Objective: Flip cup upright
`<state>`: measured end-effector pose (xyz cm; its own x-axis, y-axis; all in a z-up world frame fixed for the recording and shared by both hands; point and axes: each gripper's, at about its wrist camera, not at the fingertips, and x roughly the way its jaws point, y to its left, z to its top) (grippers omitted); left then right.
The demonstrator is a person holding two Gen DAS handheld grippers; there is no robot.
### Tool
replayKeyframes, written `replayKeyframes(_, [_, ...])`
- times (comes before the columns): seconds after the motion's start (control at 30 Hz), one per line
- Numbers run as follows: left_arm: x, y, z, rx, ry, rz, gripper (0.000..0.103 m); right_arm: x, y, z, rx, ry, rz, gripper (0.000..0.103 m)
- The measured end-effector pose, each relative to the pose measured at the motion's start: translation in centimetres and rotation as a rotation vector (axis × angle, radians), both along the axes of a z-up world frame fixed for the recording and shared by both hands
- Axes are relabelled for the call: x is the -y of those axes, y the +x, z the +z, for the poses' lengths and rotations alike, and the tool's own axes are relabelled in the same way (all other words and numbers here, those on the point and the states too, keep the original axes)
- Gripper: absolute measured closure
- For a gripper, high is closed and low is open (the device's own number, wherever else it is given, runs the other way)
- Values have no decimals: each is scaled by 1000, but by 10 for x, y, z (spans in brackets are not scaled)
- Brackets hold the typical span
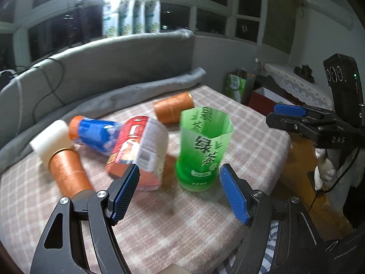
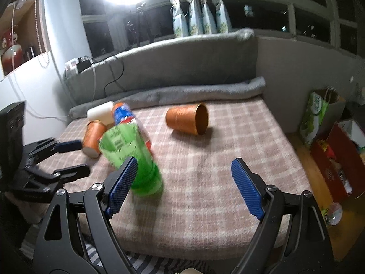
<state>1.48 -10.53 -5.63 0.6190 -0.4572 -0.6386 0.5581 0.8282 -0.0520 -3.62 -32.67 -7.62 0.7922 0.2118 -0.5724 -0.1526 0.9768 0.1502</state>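
A green cup cut from a tea bottle (image 1: 203, 150) stands upright on the checked blanket, open end up; it also shows in the right wrist view (image 2: 134, 157). My left gripper (image 1: 180, 191) is open just in front of it, not touching. My right gripper (image 2: 182, 187) is open and empty, with the green cup beside its left finger. An orange cup (image 1: 173, 110) lies on its side at the back, mouth facing right (image 2: 188, 118). Another orange cup (image 1: 68, 173) lies on its side at the left.
A red-and-white cup (image 1: 139, 150), a blue-labelled cup (image 1: 95, 134) and a white cup (image 1: 50, 139) lie together at the left. A grey rolled blanket (image 1: 136, 91) and sofa back border the far side. Bags and boxes (image 2: 330, 137) stand on the floor beyond the right edge.
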Motion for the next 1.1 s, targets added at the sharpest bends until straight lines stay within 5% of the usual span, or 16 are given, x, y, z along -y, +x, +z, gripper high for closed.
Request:
replayKeyframes(0.23, [-30,-14,12,51,-33,143,29,-11,2,12,83,-52,-54,5])
replayKeyframes(0.57, [-69,-28,37,230,-91,444,22,-18,3,19,147,-85,-124,0])
replayKeyframes(1.1, [-81,-44,46,332,-64,526,21,-19,1,39,261,-105,-221,0])
